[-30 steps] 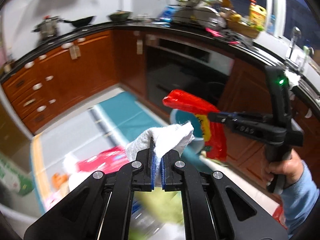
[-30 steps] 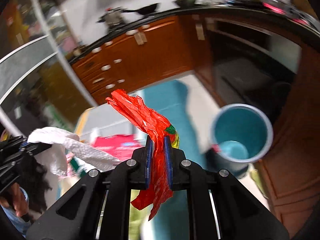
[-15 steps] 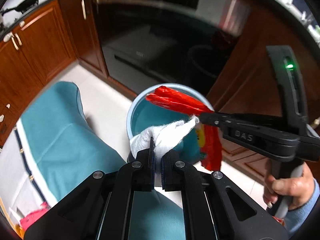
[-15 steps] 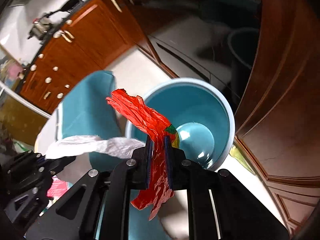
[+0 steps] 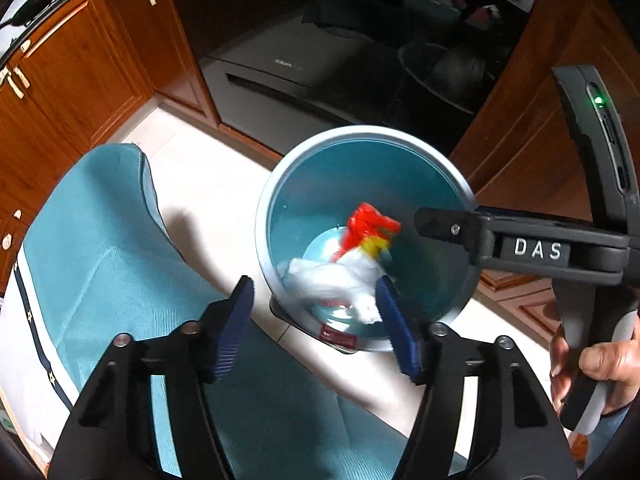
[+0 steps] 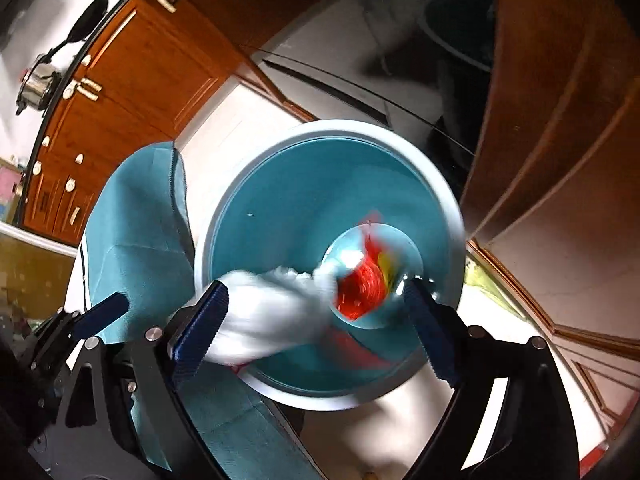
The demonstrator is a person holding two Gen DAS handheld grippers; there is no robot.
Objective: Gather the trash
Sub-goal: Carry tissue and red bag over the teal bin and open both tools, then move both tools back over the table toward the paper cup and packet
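A teal bin (image 5: 362,136) (image 6: 256,184) stands on the pale floor below both grippers. Inside it a white paper towel (image 5: 332,280) (image 6: 272,308) and a red wrapper (image 5: 368,226) (image 6: 366,284) are falling, blurred, free of the pads. My left gripper (image 5: 316,324) hangs over the bin's near rim, its jaws opening with nothing pressed between them. My right gripper (image 6: 314,326) is over the bin mouth, jaws opening wide and holding nothing; in the left wrist view it reaches in from the right (image 5: 448,230), a hand (image 5: 592,364) on its handle.
A teal mat (image 5: 100,272) (image 6: 136,240) lies on the floor left of the bin. Wooden cabinets (image 5: 72,80) and a dark glass-fronted appliance (image 5: 320,40) stand close behind it. A pot (image 6: 34,90) and pan sit on the counter.
Both grippers came down over the bin and then opened. The paper towel and the red wrapper left the pads and dropped into the bin.
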